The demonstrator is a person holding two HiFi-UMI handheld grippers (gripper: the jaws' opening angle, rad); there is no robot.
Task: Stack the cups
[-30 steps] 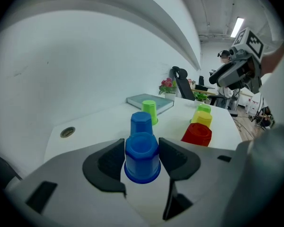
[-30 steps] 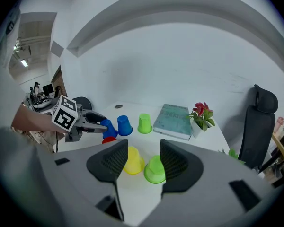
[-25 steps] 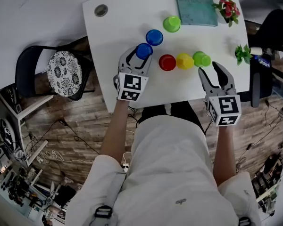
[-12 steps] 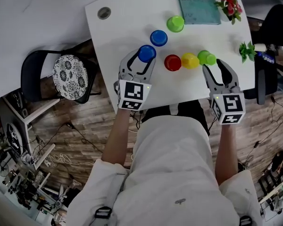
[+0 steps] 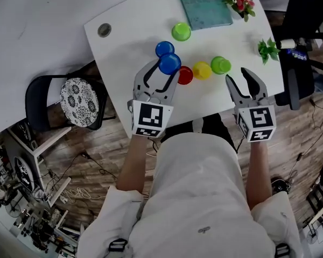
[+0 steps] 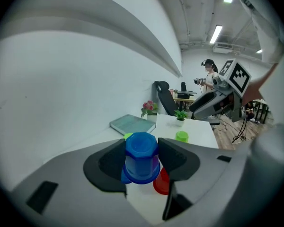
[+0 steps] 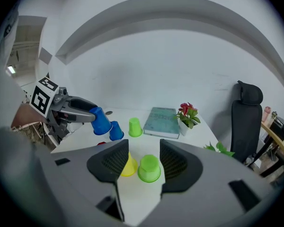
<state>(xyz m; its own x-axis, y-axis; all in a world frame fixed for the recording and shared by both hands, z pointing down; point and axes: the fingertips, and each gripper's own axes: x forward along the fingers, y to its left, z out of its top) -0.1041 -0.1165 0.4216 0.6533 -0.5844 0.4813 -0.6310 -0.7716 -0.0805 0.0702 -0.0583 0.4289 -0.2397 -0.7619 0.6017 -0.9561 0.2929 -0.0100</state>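
The left gripper [image 5: 162, 70] pinches a blue cup [image 5: 169, 63] between its two jaws, one pad on each side of the cup's wall, with the cup upside down and its closed bottom towards the gripper's camera. From the right gripper view this cup [image 7: 101, 121] hangs tilted, clear of the white table [image 5: 124, 58], just beside and above a second blue cup [image 5: 164, 48] that stands upside down on the tabletop. A red cup [image 5: 185, 75] sits just under and to the right of the held one, with a yellow cup [image 5: 201, 70] next to it and a green cup [image 5: 220, 65] next to that, all in a row and upside down. Another green cup [image 5: 181, 31] stands farther back, near a teal book [image 5: 202, 4]. The right gripper [image 5: 238, 77] is over the table's near edge with its jaws spread and nothing between the pads; the nearer green cup stands just ahead of them, untouched. A pot of red flowers [image 5: 239, 1] and a small green plant [image 5: 268, 49] stand along the table's right side.
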